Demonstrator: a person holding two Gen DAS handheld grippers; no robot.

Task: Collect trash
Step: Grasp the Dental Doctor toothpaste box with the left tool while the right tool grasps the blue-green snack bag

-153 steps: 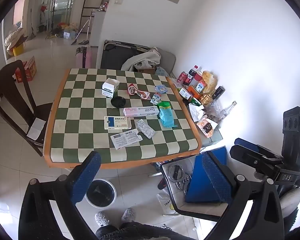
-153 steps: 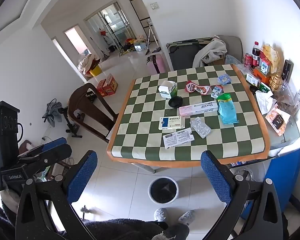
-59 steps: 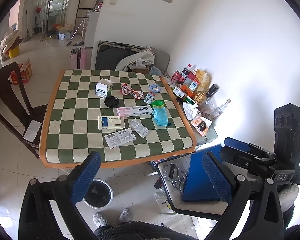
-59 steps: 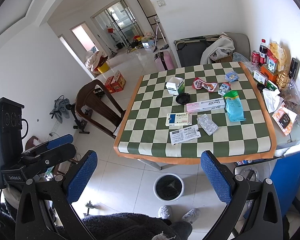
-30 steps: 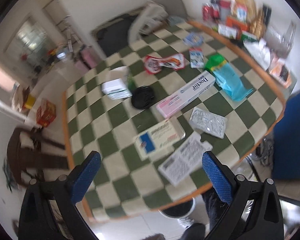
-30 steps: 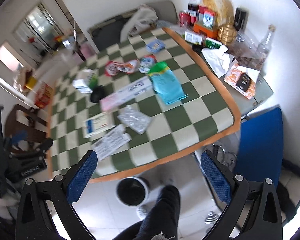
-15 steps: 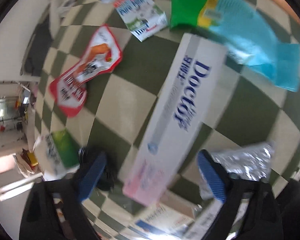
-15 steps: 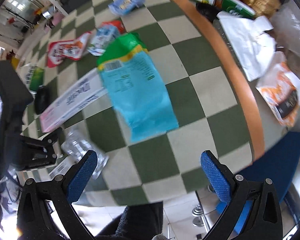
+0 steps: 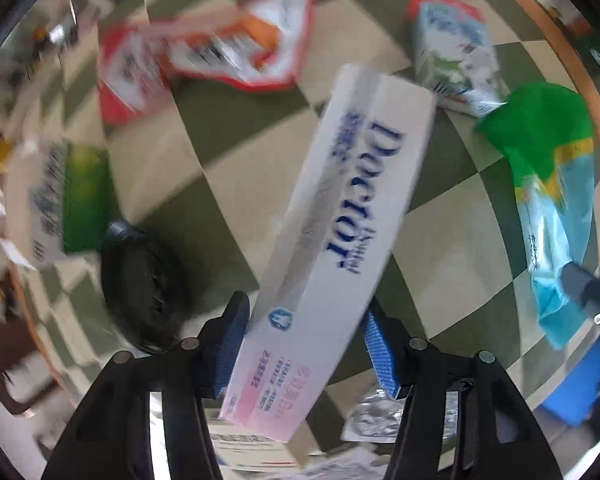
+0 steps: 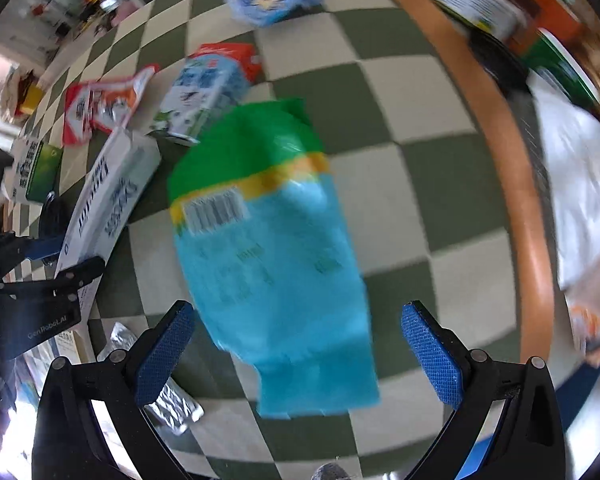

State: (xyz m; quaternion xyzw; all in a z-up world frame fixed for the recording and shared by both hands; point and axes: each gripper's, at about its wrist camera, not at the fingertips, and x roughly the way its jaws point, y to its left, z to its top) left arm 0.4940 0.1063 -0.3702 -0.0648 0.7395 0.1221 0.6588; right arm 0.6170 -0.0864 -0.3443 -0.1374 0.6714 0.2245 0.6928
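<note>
A: Left wrist view, what's around?
B: Black round lid (image 9: 140, 276) left of left tongs (image 9: 300, 344), which pinch the long white-pink toothpaste box (image 9: 332, 240).
A: Right?
B: Right tongs (image 10: 300, 356) spread; blue-green plastic bag (image 10: 272, 264) between fingers.

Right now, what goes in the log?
left gripper: closing around box | right gripper: open over bag | nothing lifted

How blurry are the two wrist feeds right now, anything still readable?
Left wrist: the toothpaste box reads "Doctor" clearly, while the red wrapper is smeared. Right wrist: the blue-green bag is softly blurred, its barcode faint, and the edges bend from fisheye.
</note>
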